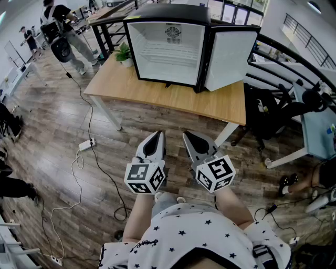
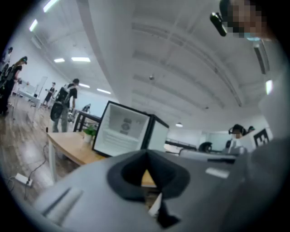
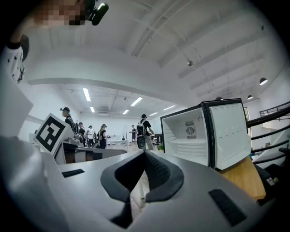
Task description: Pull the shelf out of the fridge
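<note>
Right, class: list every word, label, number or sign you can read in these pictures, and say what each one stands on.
No text here can be read.
Script on the person's shirt: too small to read.
Sticker on the fridge back wall: blurred, unreadable.
Left marker cube and right marker cube: black-and-white square patterns, no letters.

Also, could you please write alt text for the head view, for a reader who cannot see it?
A small black fridge with a white interior stands on a light wooden table, door swung open, a white wire shelf inside. A person holds the grey left claw and right claw side by side, both shut, short of the table.
</note>
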{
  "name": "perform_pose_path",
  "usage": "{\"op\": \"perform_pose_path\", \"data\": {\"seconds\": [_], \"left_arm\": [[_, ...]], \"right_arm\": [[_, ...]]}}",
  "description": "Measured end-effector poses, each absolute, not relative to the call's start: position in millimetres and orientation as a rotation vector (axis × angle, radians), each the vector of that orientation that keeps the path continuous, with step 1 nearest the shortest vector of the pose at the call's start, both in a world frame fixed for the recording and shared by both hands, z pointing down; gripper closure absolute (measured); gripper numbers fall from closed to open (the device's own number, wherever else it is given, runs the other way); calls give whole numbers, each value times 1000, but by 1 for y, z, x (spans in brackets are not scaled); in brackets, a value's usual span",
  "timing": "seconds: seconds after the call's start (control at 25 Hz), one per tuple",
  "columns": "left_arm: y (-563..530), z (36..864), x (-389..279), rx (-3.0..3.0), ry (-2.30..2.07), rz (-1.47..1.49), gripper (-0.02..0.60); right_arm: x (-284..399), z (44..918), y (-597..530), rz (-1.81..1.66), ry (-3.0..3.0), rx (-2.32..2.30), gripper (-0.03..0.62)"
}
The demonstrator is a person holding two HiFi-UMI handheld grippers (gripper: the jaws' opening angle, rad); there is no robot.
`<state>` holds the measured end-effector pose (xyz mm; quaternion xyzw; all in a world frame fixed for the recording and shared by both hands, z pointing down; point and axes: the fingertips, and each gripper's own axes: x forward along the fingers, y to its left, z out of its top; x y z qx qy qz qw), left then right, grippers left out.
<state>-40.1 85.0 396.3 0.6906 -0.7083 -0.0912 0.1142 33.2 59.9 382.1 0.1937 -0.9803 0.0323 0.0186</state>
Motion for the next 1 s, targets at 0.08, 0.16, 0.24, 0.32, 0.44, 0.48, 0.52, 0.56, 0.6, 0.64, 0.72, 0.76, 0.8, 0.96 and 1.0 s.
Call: {"op": "perform_pose_path", "data": {"seconds": [0.08, 0.16, 0.24, 0.32, 0.44, 0.48, 0.52, 0.56, 0.6, 0.64, 0.72, 0.76, 0.8, 0.96, 1.0], "left_arm": [[89, 397, -41, 2013, -2081, -260, 577], [93, 399, -41, 2013, -2073, -241, 577], [96, 400, -40, 2017, -2068, -228, 577], [98, 399, -41, 2012, -2074, -228, 577], [100, 399, -43, 2002, -2085, -226, 577], [100, 399, -43, 1999, -2087, -224, 577], [101, 400, -43, 1995, -2089, -222, 577], [101, 401, -42, 1992, -2090, -220, 577], [101, 401, -41, 1990, -2091, -217, 577], [101, 402, -40, 1989, -2093, -213, 577], [100, 400, -39, 1992, -2096, -208, 577], [99, 399, -39, 1992, -2098, -211, 577], [99, 399, -39, 1987, -2100, -217, 577], [105, 400, -41, 1954, -2111, -244, 577], [105, 400, -42, 1952, -2115, -243, 577]], "right_arm": [[33, 385, 64, 107, -3040, 605, 574], [34, 387, 68, 120, -3038, 619, 574], [35, 388, 72, 130, -3038, 626, 574], [33, 386, 74, 129, -3042, 615, 574], [30, 385, 76, 132, -3050, 600, 574], [30, 385, 77, 135, -3051, 596, 574], [30, 386, 78, 139, -3053, 591, 574], [30, 387, 79, 145, -3057, 585, 574], [31, 386, 80, 152, -3063, 579, 574], [31, 386, 80, 159, -3069, 575, 574], [30, 385, 79, 165, -3072, 576, 574], [30, 385, 77, 164, -3068, 578, 574], [29, 385, 77, 165, -3063, 579, 572], [32, 392, 80, 190, -3050, 564, 574], [31, 393, 79, 195, -3050, 564, 572]]}}
